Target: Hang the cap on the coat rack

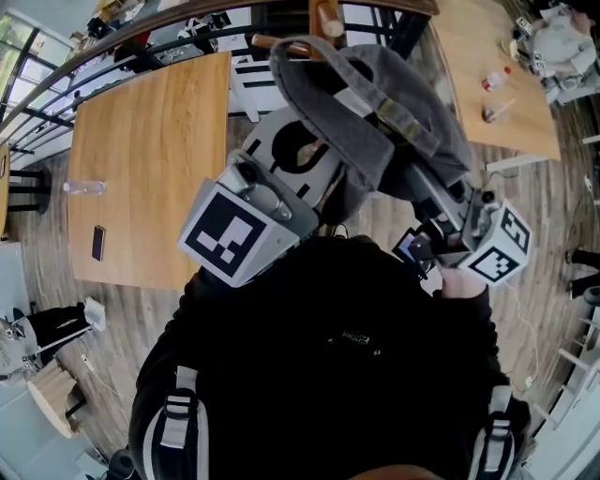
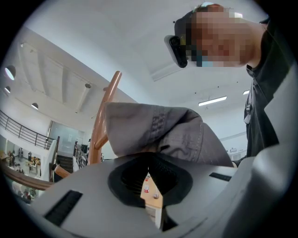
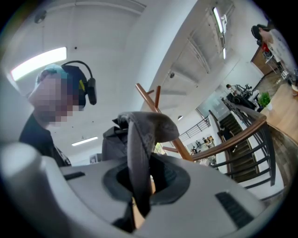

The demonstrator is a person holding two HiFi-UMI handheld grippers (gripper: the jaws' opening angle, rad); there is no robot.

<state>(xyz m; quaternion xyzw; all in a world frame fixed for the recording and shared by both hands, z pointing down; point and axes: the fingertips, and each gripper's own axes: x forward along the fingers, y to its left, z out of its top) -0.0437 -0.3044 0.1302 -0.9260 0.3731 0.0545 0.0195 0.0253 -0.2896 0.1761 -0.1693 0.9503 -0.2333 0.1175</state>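
A grey cap (image 1: pixel 375 122) hangs raised between my two grippers, right in front of the wooden coat rack (image 1: pixel 323 19). My left gripper (image 1: pixel 298 148) sits under the cap's left side. In the left gripper view its jaws (image 2: pixel 148 168) meet at the tips on the cap's edge (image 2: pixel 158 130), with a rack post (image 2: pixel 104 111) just behind. My right gripper (image 1: pixel 427 192) holds the cap's right side. In the right gripper view a fold of the cap (image 3: pixel 139 139) runs down between that gripper's shut jaws (image 3: pixel 139 186), and the rack's pegs (image 3: pixel 156 100) rise behind it.
Below on the left, a wooden table (image 1: pixel 150 159) carries a phone (image 1: pixel 97 242) and a clear bottle (image 1: pixel 84 187). Another table (image 1: pixel 487 56) at the upper right holds small bottles. A dark railing (image 1: pixel 112 56) curves along the back. The person's black-clad body fills the lower head view.
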